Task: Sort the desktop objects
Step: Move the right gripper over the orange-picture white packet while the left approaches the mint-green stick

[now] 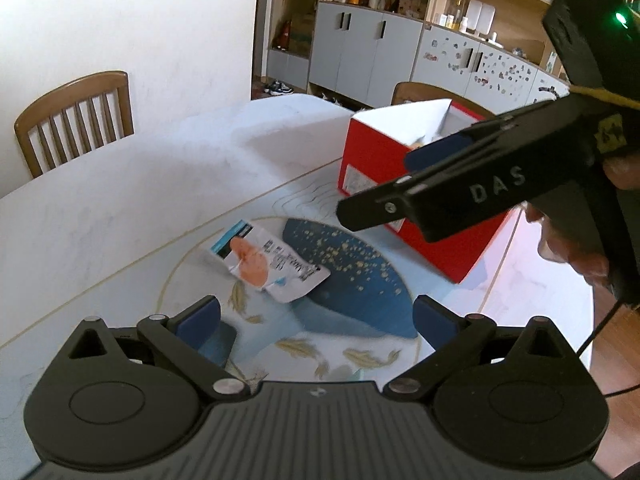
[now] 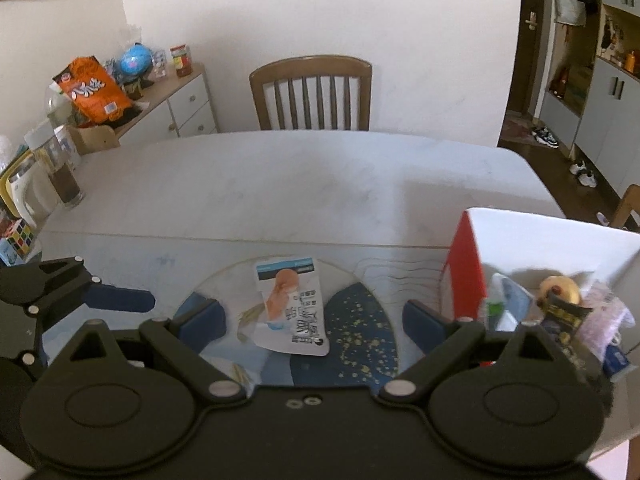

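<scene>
Lying flat, the pouch [image 2: 291,304] sits between the right tongs' [image 2: 314,322] spread fingers.

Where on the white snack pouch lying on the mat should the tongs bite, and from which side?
Probably the pouch's near short edge, which looks slightly lifted off the placemat. The pouch lies flat, so pinching its face from above offers little. The right tongs, open and lined up with it, could come in low from the near side, one finger under the raised edge.
</scene>
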`<state>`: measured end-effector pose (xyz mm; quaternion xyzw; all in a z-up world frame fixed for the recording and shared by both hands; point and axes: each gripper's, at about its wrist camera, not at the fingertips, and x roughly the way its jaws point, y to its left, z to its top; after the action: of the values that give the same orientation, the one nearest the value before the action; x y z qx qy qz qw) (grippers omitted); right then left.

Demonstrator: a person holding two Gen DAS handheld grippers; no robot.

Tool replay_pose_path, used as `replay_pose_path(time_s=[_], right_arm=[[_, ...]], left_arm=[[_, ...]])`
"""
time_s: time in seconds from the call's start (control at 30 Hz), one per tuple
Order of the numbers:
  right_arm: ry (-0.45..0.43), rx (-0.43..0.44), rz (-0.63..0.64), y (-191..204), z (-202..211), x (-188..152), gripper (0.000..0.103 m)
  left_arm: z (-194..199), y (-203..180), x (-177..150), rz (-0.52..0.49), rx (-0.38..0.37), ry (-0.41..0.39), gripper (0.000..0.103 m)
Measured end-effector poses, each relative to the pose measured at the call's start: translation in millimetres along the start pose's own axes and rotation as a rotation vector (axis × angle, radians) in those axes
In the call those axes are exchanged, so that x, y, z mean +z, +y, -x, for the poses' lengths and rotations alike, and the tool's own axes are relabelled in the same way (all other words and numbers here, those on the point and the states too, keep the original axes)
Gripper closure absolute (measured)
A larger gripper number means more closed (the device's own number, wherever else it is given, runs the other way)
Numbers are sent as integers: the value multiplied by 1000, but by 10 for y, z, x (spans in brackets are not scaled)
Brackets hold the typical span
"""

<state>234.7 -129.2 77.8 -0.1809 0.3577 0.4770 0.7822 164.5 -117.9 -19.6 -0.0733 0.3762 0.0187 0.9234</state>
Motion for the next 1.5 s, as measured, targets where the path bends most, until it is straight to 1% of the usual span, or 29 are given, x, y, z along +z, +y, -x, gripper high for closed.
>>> replay_pose_path(time_s=[0.1, 0.23, 0.43, 0.73, 0.8, 0.97, 1.07, 1.13, 1.27, 1.33, 1.5], right_arm=[[18, 3, 2, 25, -116, 4, 5], [48, 5, 11, 53, -266, 14, 5], [75, 14, 22, 92, -421, 25, 5], [103, 19, 30, 125, -623, 40, 5], [108, 19, 30, 131, -669, 43, 5], [124, 20, 29, 145, -795, 44, 5], [133, 20, 38, 173, -873, 48, 5], [136, 21, 44, 193, -925, 60, 5], [146, 19, 55, 212, -1022, 82, 5], [152, 20, 60, 211, -1078, 87, 5], [172, 14, 74, 209, -1239, 107, 7]], left_arm=[[-52, 11, -64, -22, 16, 11, 0], [-111, 36, -162, -31, 0, 25, 0], [-165, -4, -286, -73, -17, 40, 0], [-271, 1, -456, -82, -61, 69, 0], [-263, -9, -491, -92, -47, 52, 0], [-236, -67, -512, -152, 11, -5, 0], [-234, -104, -500, -180, 20, -25, 0], [-249, -117, -498, -189, 10, -19, 1], [-270, -94, -529, -170, -30, 0, 1], [-267, -89, -550, -170, -20, -1, 1], [-304, -54, -608, -146, -65, 46, 1]])
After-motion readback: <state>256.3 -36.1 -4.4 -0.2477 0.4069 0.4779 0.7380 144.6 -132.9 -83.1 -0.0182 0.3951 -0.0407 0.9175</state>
